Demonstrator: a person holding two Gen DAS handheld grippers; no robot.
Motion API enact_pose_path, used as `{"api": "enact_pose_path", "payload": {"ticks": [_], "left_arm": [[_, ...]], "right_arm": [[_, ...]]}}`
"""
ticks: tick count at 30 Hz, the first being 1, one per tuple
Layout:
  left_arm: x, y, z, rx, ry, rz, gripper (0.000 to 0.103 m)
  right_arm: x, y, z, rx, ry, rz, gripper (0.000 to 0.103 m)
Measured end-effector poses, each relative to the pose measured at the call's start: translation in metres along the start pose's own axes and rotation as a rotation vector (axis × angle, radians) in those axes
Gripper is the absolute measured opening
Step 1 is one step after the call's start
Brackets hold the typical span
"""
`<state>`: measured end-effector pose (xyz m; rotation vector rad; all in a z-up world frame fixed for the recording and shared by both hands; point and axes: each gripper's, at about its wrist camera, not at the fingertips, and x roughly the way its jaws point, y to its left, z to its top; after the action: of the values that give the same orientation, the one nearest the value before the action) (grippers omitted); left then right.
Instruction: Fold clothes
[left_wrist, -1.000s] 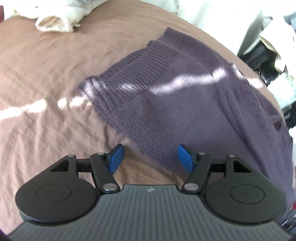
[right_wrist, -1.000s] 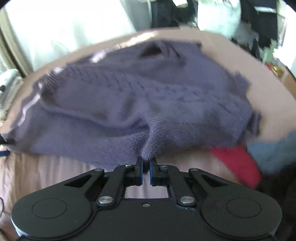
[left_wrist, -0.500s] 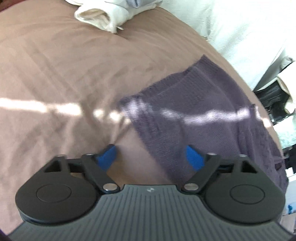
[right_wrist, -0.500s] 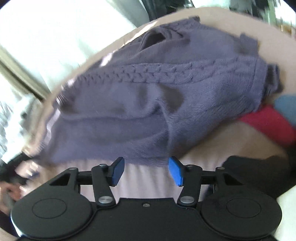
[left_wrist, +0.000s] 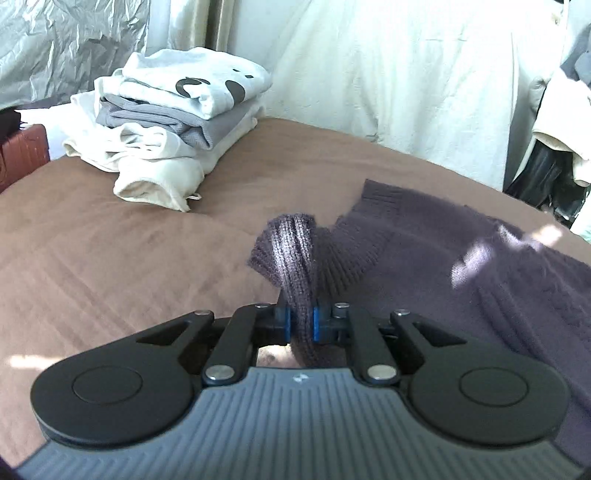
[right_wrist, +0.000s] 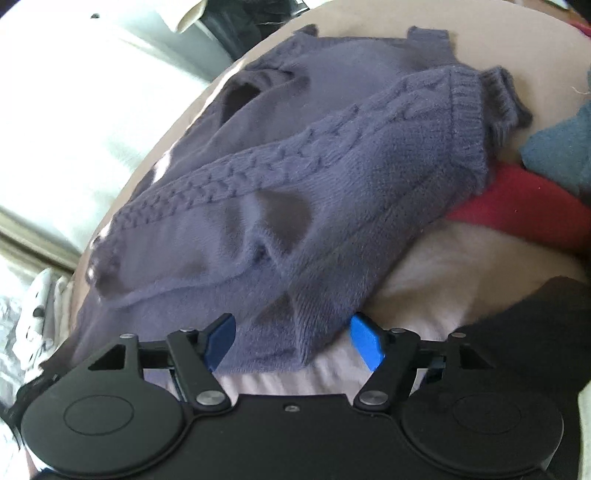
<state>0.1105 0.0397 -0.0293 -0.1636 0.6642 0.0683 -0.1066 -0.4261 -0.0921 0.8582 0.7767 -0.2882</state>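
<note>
A purple knitted sweater (left_wrist: 461, 266) lies spread on the brown bed cover (left_wrist: 110, 266). My left gripper (left_wrist: 299, 325) is shut on its ribbed hem corner, which bunches up between the blue pads. In the right wrist view the same sweater (right_wrist: 295, 177) lies rumpled, with a cable-knit sleeve folded across the body. My right gripper (right_wrist: 291, 339) is open, its blue pads either side of the sweater's near edge, holding nothing.
A stack of folded white and grey clothes (left_wrist: 166, 122) sits at the far left of the bed. A red garment (right_wrist: 517, 218), a teal one (right_wrist: 557, 151) and a black one (right_wrist: 535, 332) lie right of the sweater. White curtains (left_wrist: 406, 74) hang behind the bed.
My left gripper went from open over the sweater to shut on its hem corner. My right gripper let go of the sweater's fold and now stands open.
</note>
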Motion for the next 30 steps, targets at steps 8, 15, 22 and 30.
{"api": "enact_pose_path", "payload": {"ticks": [8, 15, 22, 30], "left_arm": [[0.007, 0.016, -0.003, -0.009, 0.009, 0.094, 0.01], [0.006, 0.041, -0.001, -0.209, 0.01, -0.036, 0.01], [0.017, 0.029, -0.005, -0.164, 0.083, -0.021, 0.01], [-0.023, 0.059, 0.006, -0.249, -0.031, -0.064, 0.009]], "right_arm": [[-0.012, -0.003, 0.003, 0.064, -0.043, 0.016, 0.074], [-0.024, -0.022, 0.012, 0.156, -0.078, -0.004, 0.079], [0.015, -0.023, 0.02, 0.15, -0.06, -0.022, 0.081], [-0.018, 0.028, 0.025, -0.178, -0.054, -0.046, 0.022]]}}
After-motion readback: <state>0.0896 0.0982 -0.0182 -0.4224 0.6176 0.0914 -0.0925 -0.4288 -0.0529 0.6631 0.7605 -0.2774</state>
